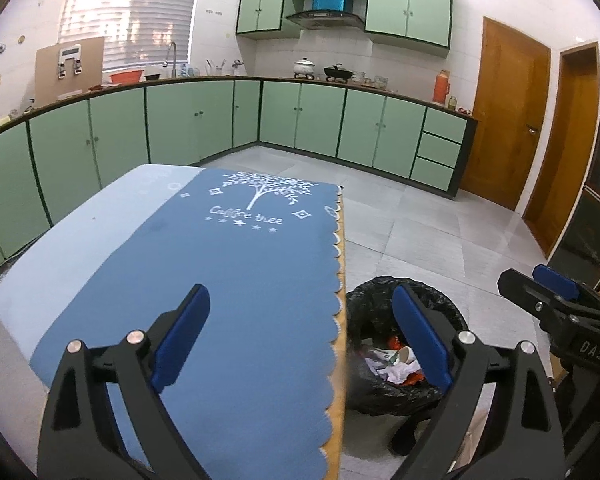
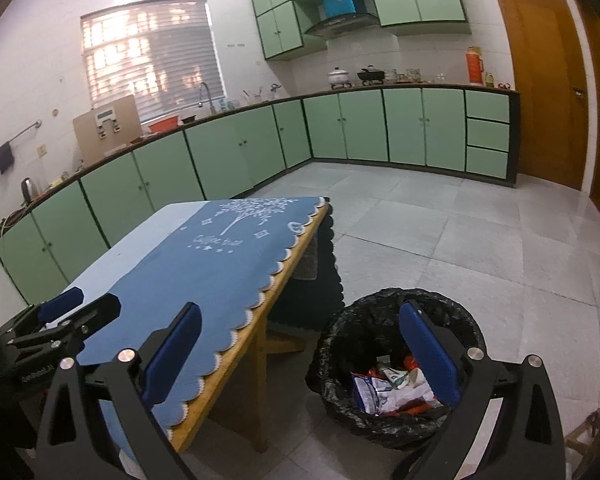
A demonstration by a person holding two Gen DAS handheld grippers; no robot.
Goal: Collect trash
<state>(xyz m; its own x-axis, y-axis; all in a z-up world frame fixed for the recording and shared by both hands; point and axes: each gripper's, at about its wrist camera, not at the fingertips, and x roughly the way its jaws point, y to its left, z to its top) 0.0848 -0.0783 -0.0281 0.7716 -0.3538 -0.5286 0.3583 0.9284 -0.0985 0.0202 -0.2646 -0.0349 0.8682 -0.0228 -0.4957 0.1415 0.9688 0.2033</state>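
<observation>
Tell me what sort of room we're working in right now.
A home kitchen, most likely: green cabinets under a long counter, a range hood above pots on a stove, and a sink tap by the window.

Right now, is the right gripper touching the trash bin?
Apart. The right wrist view shows the right gripper open and empty, raised above the trash bin; one finger only overlaps the bin's opening, with the trash far below.

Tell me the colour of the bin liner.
Black; the bin liner shows best in the right wrist view.
</observation>
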